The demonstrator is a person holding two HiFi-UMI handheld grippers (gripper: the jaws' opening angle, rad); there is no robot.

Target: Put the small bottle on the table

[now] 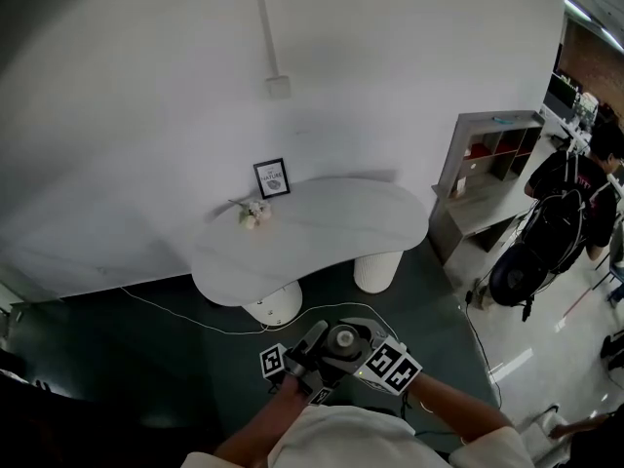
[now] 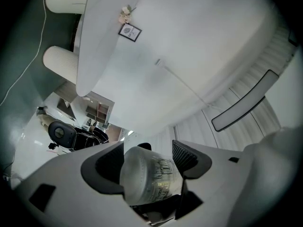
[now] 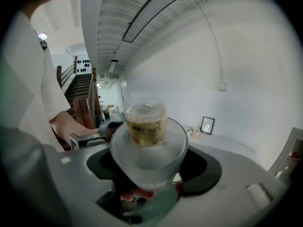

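My left gripper (image 2: pixel 147 157) is shut on a small frosted bottle (image 2: pixel 149 178) with a gold printed label, which lies across its jaws. My right gripper (image 3: pixel 149 160) is shut on a wider frosted bottle (image 3: pixel 147 150) with a gold top (image 3: pixel 147 122). In the head view both grippers, left (image 1: pixel 314 347) and right (image 1: pixel 363 351), are held close together low at my chest, and a round bottle end (image 1: pixel 343 339) shows between them. The white curved table (image 1: pixel 322 227) stands well ahead against the wall. I cannot tell whether the two gripper views show the same bottle.
On the table's far left stand a framed picture (image 1: pixel 272 177) and a small flower bunch (image 1: pixel 255 213). A grey shelf unit (image 1: pixel 487 164) stands right of the table, and a person (image 1: pixel 575 203) beyond it. A white cable (image 1: pixel 185 317) runs over the dark floor.
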